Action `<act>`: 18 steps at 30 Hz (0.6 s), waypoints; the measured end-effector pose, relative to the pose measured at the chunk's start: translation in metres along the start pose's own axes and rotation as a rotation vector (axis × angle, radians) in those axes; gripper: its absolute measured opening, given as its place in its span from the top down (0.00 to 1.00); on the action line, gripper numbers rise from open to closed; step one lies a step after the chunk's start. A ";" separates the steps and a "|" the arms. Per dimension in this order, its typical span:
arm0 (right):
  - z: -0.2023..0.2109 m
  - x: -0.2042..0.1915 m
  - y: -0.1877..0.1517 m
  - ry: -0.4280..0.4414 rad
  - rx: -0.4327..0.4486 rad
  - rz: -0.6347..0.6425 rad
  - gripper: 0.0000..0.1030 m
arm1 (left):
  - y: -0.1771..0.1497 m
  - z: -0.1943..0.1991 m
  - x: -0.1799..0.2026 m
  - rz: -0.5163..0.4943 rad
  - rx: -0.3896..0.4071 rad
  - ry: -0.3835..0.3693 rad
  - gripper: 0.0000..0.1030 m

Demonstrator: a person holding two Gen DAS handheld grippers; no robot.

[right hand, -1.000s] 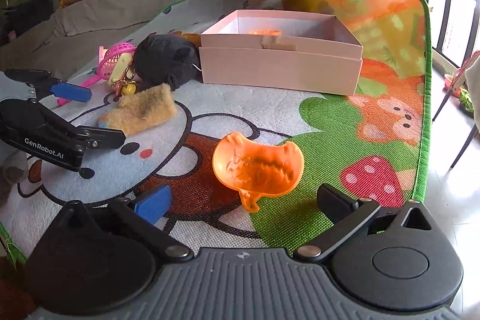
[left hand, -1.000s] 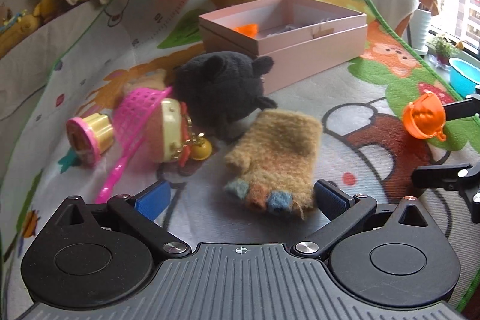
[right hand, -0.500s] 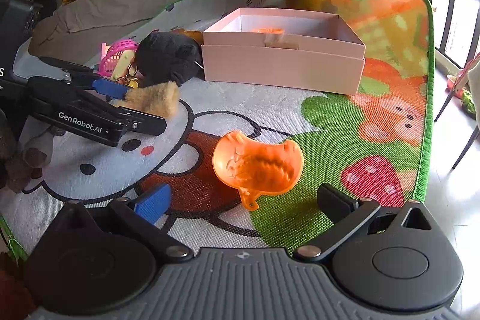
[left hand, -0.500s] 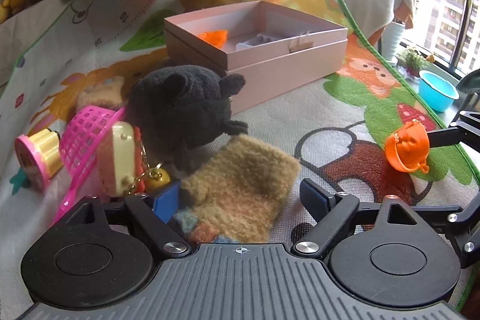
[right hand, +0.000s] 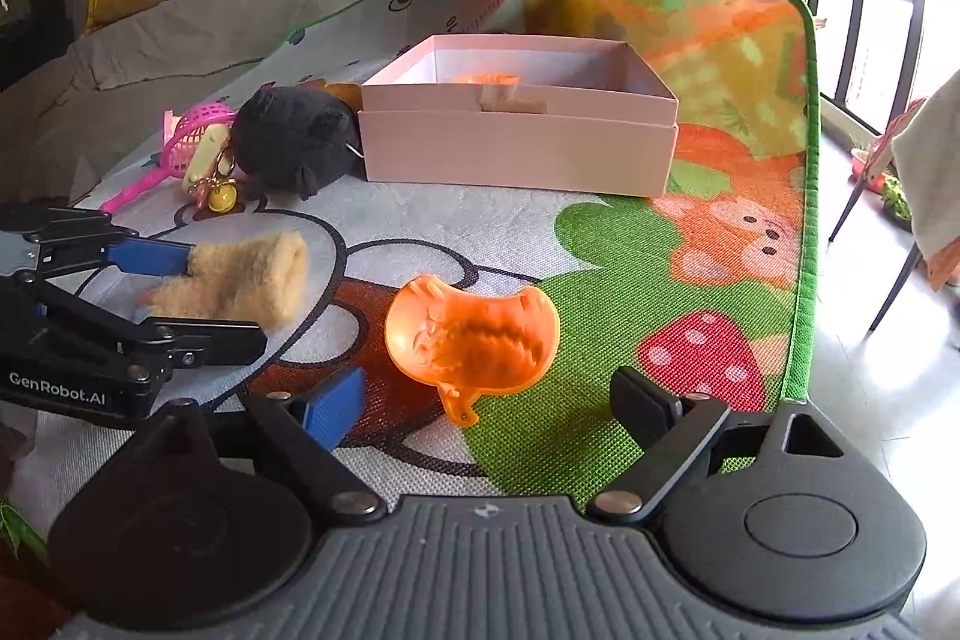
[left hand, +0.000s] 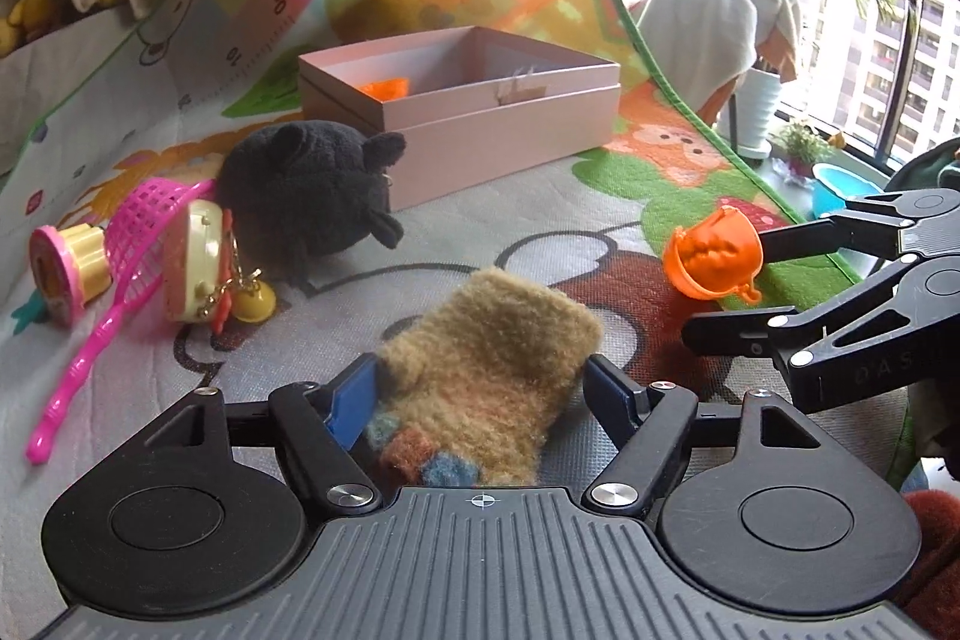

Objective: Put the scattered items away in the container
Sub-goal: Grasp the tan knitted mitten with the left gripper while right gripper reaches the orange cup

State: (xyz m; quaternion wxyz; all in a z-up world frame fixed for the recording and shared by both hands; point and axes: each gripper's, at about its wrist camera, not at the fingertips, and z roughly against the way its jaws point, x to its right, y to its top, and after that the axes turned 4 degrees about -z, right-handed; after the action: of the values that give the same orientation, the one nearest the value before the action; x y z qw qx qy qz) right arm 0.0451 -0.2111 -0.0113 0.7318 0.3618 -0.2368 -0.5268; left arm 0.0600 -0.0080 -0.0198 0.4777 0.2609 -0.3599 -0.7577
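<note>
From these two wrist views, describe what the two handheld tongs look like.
Both are matte black plastic. Each has a ribbed grey-black base flanked by two round hubs, with linkage arms joined by silver screws. The left tongs carry blue pads on their fingers; white "GenRobot.AI" lettering shows on their side in the right view. The right tongs show one blue pad and one dark pad. No cables visible.

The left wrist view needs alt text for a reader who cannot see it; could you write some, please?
The left gripper has been closing on a fuzzy tan glove lying on a cartoon play mat. At right, the right gripper reaches around an orange toy mould. Behind sit a black plush toy and an open pink box.
</note>
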 end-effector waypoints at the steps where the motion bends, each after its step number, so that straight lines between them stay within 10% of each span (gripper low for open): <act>1: 0.002 -0.004 0.002 -0.003 0.004 0.022 0.23 | -0.001 0.000 0.000 0.005 0.006 0.004 0.18; 18: -0.010 -0.001 0.009 -0.031 0.031 0.000 0.43 | -0.004 0.000 -0.006 0.051 0.025 -0.027 0.03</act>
State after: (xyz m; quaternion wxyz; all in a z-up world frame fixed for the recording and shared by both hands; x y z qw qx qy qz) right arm 0.0574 -0.2054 -0.0105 0.7224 0.3650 -0.2561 -0.5286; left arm 0.0600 -0.0011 -0.0227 0.4888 0.2475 -0.3822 -0.7441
